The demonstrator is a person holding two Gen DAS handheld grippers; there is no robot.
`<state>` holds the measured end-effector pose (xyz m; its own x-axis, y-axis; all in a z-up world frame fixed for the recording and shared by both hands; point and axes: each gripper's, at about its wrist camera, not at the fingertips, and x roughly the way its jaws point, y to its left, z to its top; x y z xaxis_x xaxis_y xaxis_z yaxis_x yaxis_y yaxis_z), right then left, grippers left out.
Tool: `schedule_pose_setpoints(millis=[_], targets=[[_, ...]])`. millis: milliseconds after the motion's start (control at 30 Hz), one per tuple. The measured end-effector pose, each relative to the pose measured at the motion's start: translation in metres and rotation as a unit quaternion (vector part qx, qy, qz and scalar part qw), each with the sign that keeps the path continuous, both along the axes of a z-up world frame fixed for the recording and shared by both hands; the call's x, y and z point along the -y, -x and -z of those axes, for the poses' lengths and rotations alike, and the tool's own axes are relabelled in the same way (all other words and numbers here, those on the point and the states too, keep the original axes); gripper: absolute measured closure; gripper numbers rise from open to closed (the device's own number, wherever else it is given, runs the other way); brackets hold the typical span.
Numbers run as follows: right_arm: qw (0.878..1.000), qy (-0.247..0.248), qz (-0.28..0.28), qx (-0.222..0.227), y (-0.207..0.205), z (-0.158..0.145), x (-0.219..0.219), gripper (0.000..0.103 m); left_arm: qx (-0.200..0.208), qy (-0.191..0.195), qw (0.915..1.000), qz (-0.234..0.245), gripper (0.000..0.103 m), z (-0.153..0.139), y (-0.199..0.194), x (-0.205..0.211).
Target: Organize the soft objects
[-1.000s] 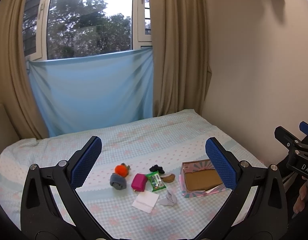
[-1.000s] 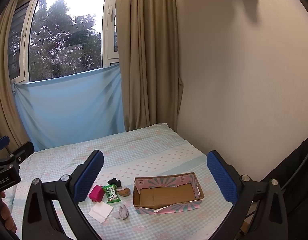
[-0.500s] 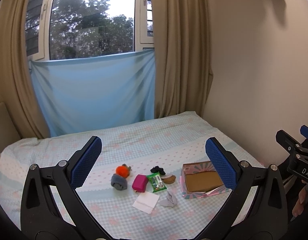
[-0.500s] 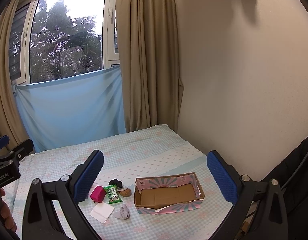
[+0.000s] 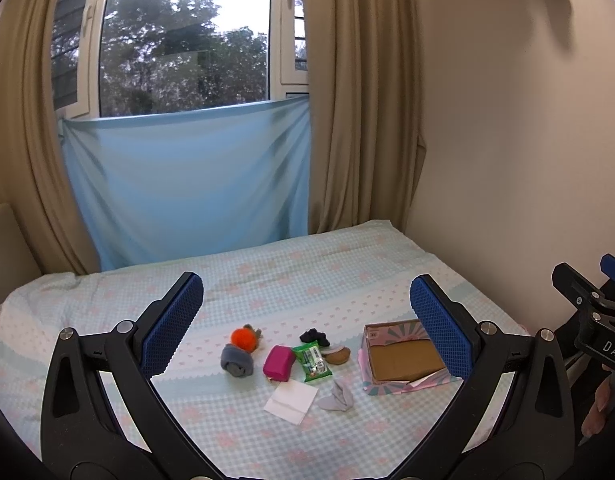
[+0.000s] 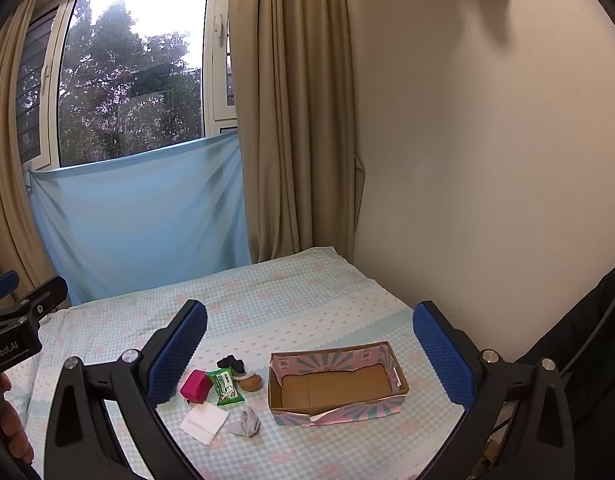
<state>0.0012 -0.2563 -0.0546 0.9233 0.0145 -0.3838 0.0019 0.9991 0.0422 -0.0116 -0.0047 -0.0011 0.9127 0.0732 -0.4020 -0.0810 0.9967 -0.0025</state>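
Note:
Small soft things lie on the bed: an orange pom-pom, a grey rolled sock, a magenta pouch, a green tissue pack, a black sock, a brown piece, a white folded cloth and a grey cloth. An empty pink cardboard box sits to their right. My left gripper and right gripper are open, empty, held high above the bed.
The bed has a light blue checked sheet. A cream wall runs along its right side. Beige curtains and a blue cloth over the window stand behind it.
Both views have shifted only slightly; the things on the bed lie as before. Both grippers stay open.

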Motion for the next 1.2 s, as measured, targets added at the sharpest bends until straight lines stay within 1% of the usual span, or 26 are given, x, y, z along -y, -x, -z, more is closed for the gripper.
schedule_pose_setpoints(millis=[767,1067,1200], targets=[[1.000,-0.004,-0.002,0.004,0.0041,0.0016,0.0039,0.000,-0.002,-0.003,1.0000,0.000,0.000,0.0014,-0.0012,0.0046],[1.000,-0.005,-0.002,0.004,0.0049,0.0021,0.0048,0.000,-0.006,0.000,1.0000,-0.003,0.000,0.0029,-0.0032,0.0093],[1.000,-0.007,-0.002,0.004,0.0053,0.0033,0.0068,0.000,-0.009,0.007,0.9999,-0.003,0.000,0.0042,-0.0051,0.0097]])
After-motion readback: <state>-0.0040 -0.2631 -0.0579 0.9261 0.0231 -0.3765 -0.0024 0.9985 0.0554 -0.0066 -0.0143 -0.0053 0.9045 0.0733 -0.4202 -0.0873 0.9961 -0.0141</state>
